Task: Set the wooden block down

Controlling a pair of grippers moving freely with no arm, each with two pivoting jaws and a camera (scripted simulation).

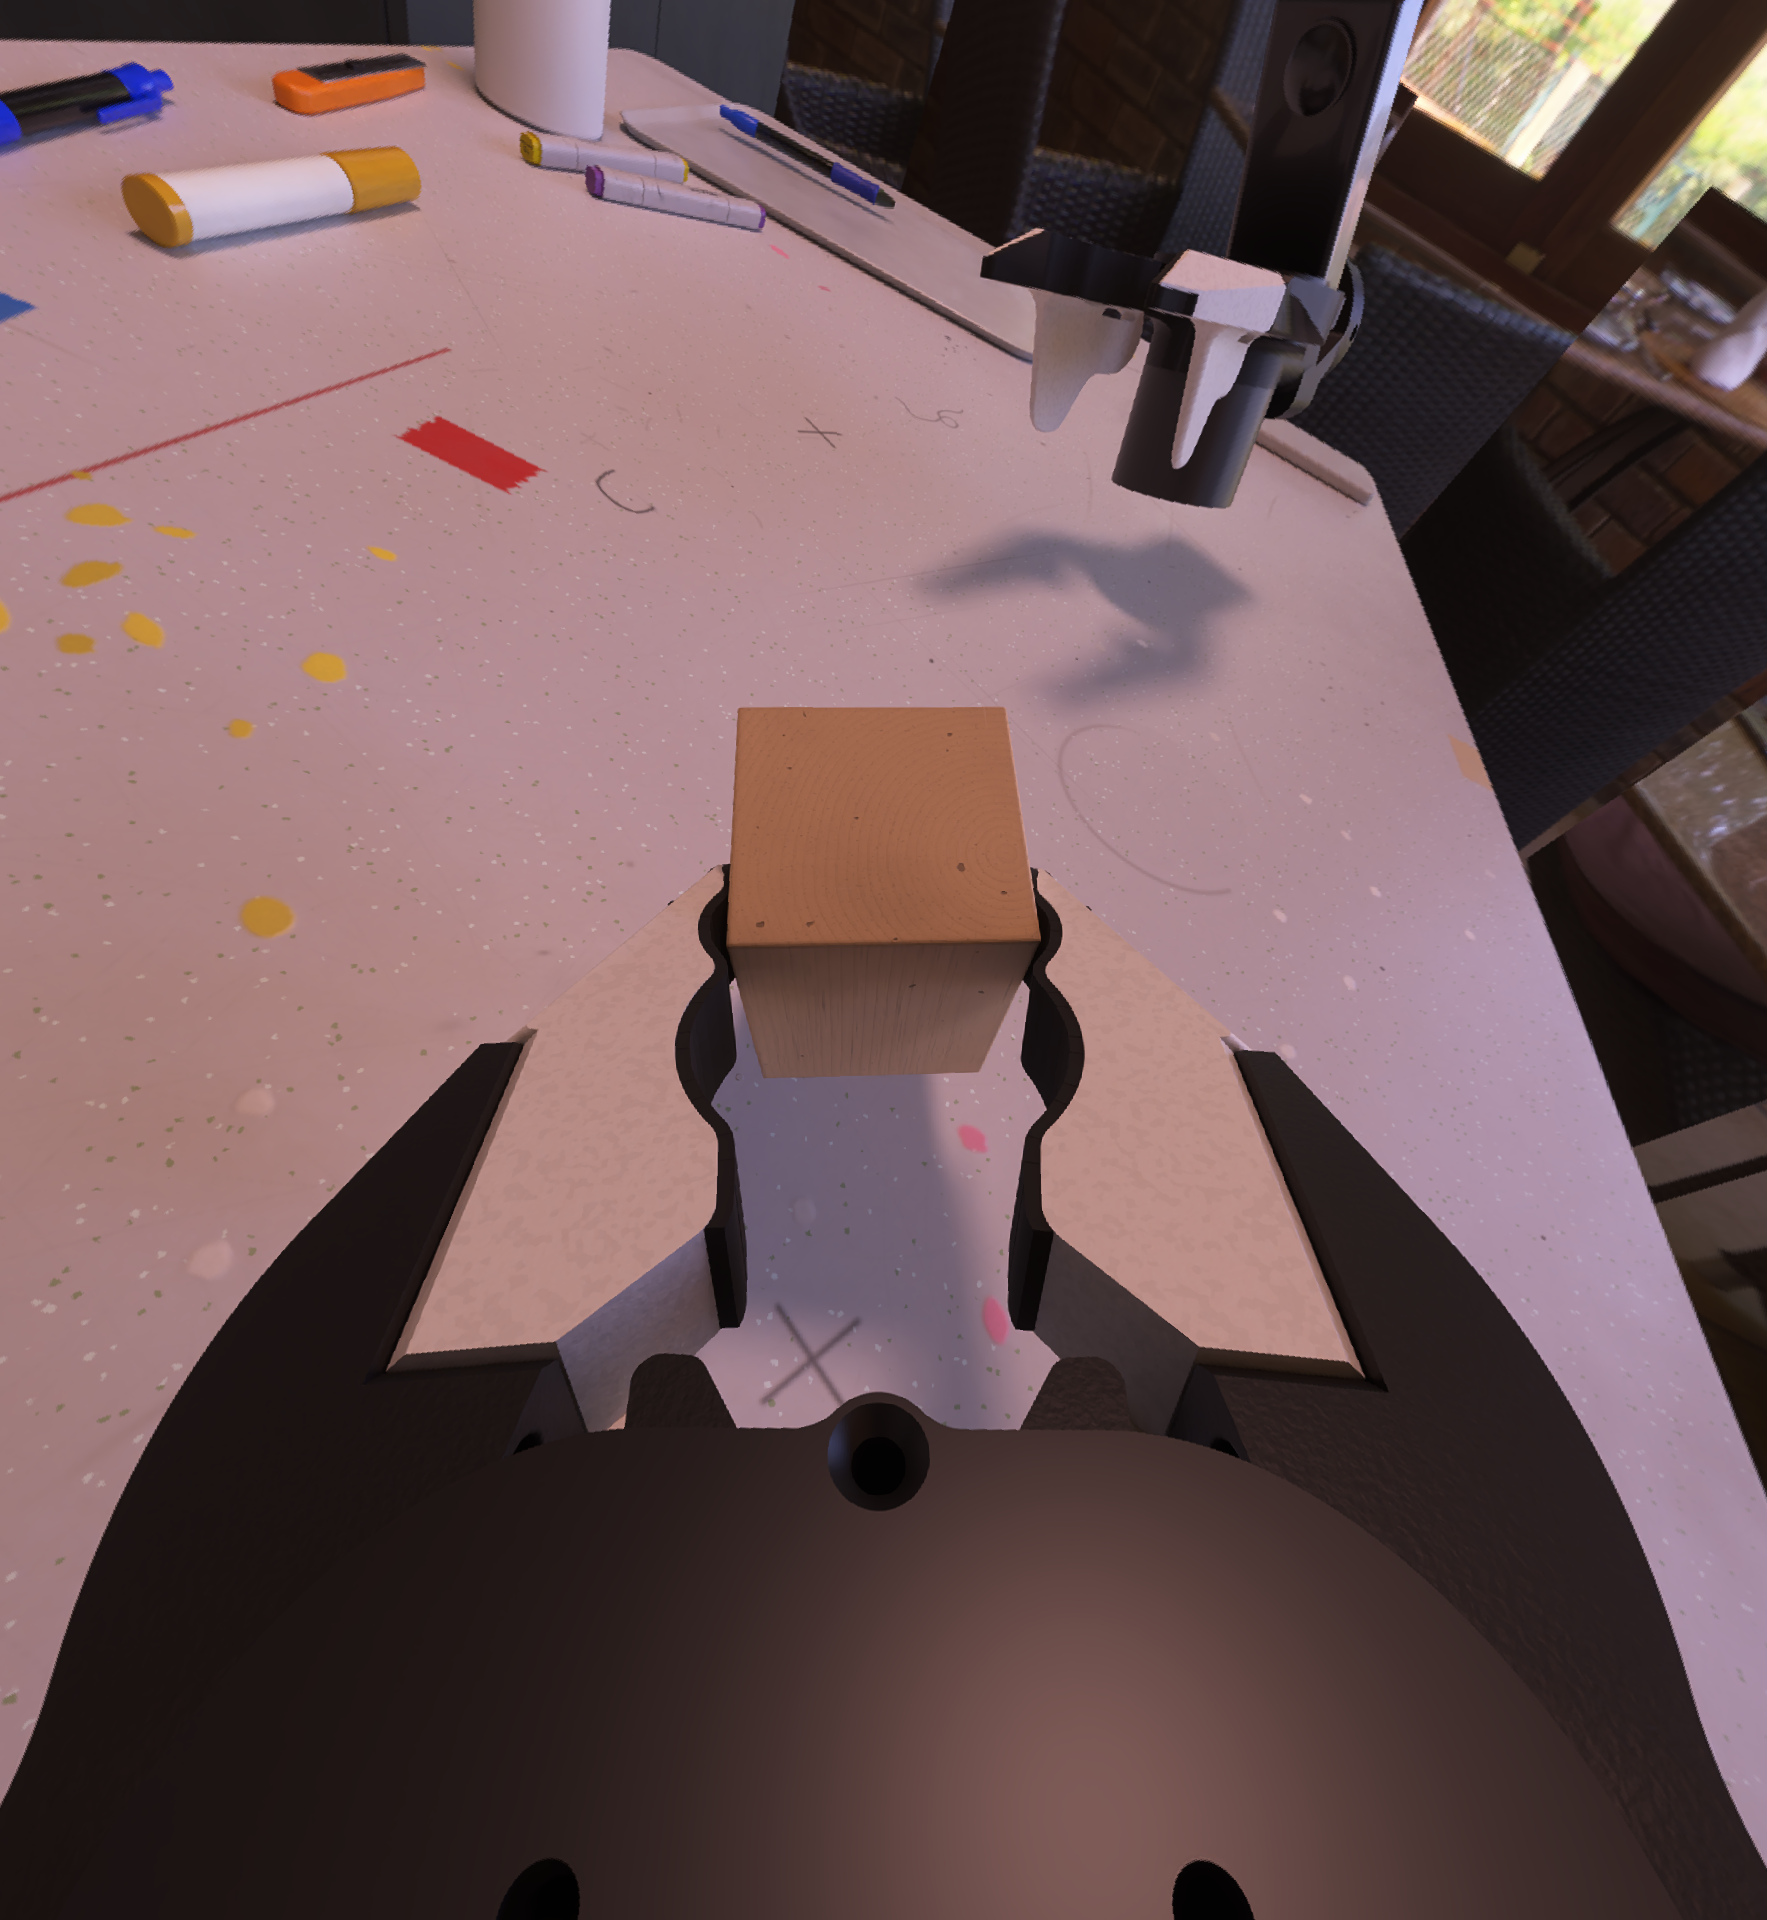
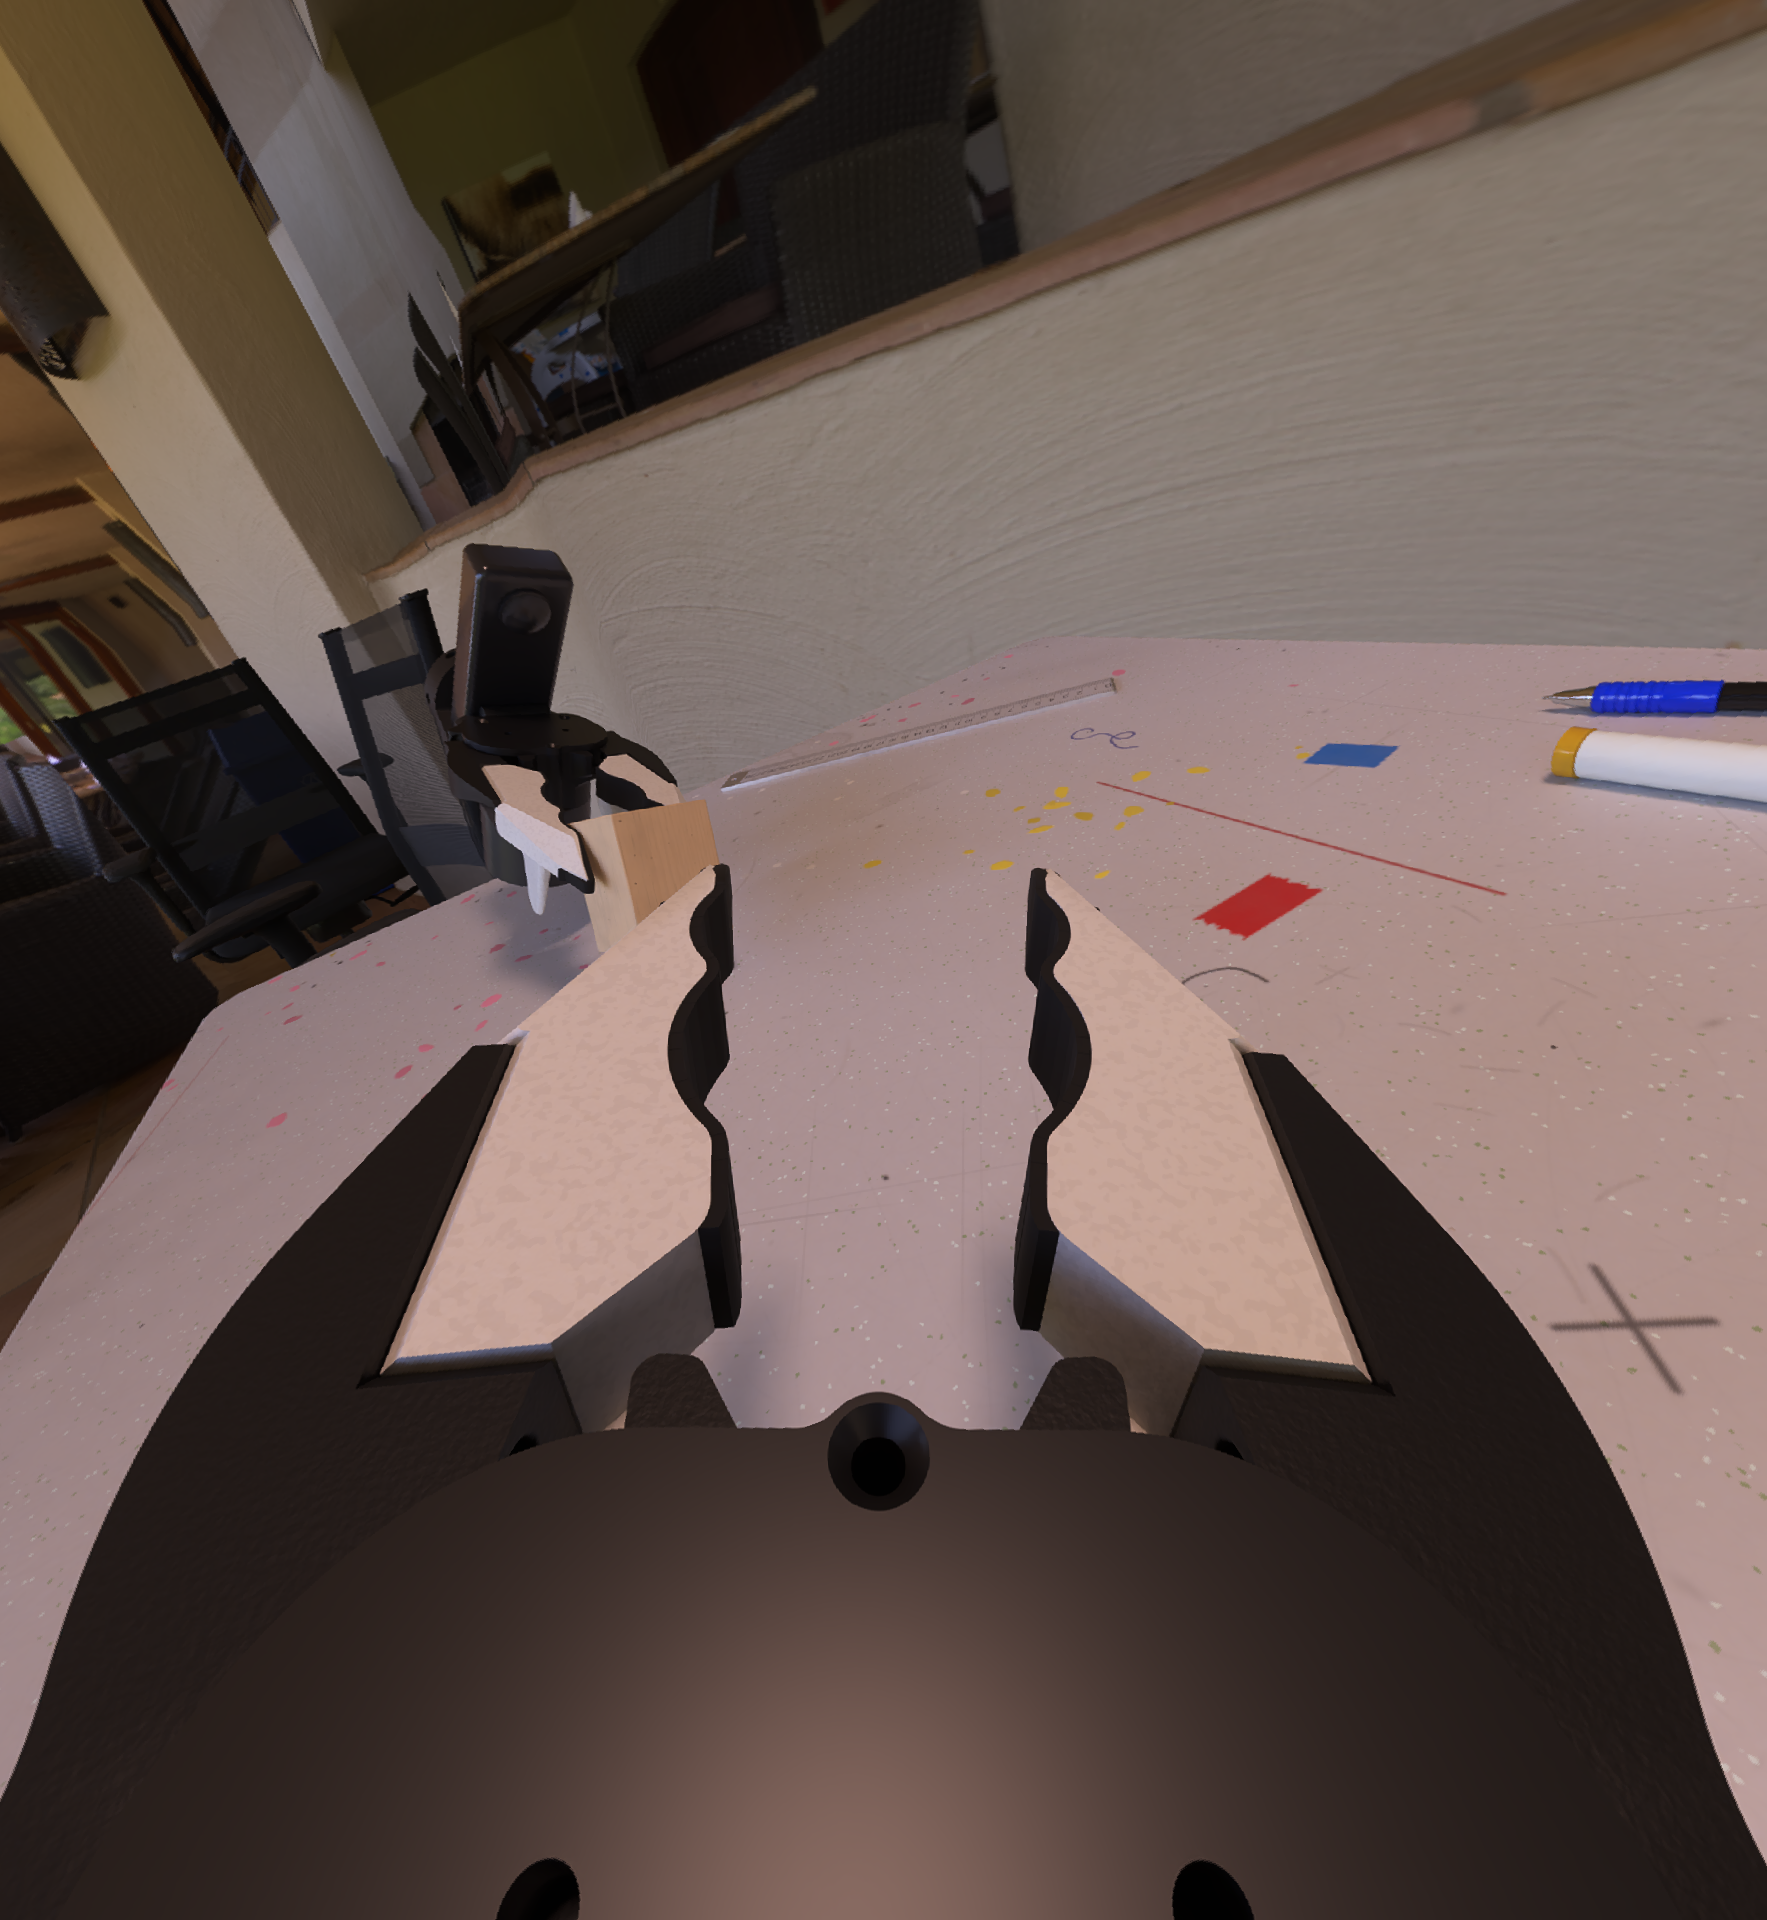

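Above the speckled table (image 1: 546,831), the left gripper (image 1: 877,914) clamps the wooden block (image 1: 874,831) between its fingertips. The right gripper (image 2: 877,904) hovers nearby, jaws apart and empty.

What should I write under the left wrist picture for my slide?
Left tongs hold the wooden block above the speckled table.

Paint-flecked craft table (image 1: 650,644), wicker-chair lounge

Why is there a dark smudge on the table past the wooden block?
Left wrist view: the smudge is a soft shadow cast by the right gripper hovering above the table. The wooden block shades the surface beneath it too. Right wrist view: wide-angle bending curves the table edge.
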